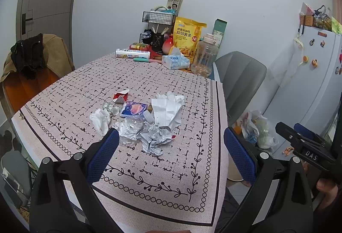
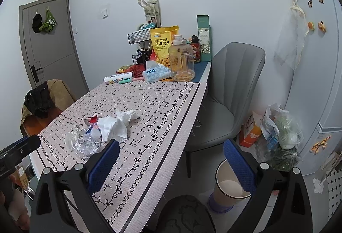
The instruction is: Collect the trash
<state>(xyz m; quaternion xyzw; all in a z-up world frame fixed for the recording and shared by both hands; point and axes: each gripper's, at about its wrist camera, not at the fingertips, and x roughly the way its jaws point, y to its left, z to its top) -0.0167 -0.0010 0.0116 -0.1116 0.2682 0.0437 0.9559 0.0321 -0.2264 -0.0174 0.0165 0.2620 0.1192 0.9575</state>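
Observation:
A pile of trash lies on the patterned tablecloth (image 1: 162, 168): crumpled printed paper (image 1: 157, 136), a white face mask (image 1: 165, 111), a crumpled tissue (image 1: 100, 120), clear plastic wrap (image 1: 128, 127), a blue-pink wrapper (image 1: 133, 109) and a red-white carton scrap (image 1: 120, 96). My left gripper (image 1: 171, 153) is open and empty, above the table just short of the pile. My right gripper (image 2: 171, 164) is open and empty over the table's right edge, with the pile (image 2: 102, 132) ahead to its left. A white trash bin (image 2: 229, 186) stands on the floor below the right gripper.
The table's far end holds a yellow snack bag (image 1: 188, 38), a tissue pack (image 1: 175, 60), a clear jug (image 1: 205, 55), a wire rack (image 1: 158, 18). A grey chair (image 2: 226, 91) stands right of the table. Bags (image 2: 277, 126) sit by the fridge (image 2: 320, 61). A chair with clothes (image 1: 32, 61) stands left.

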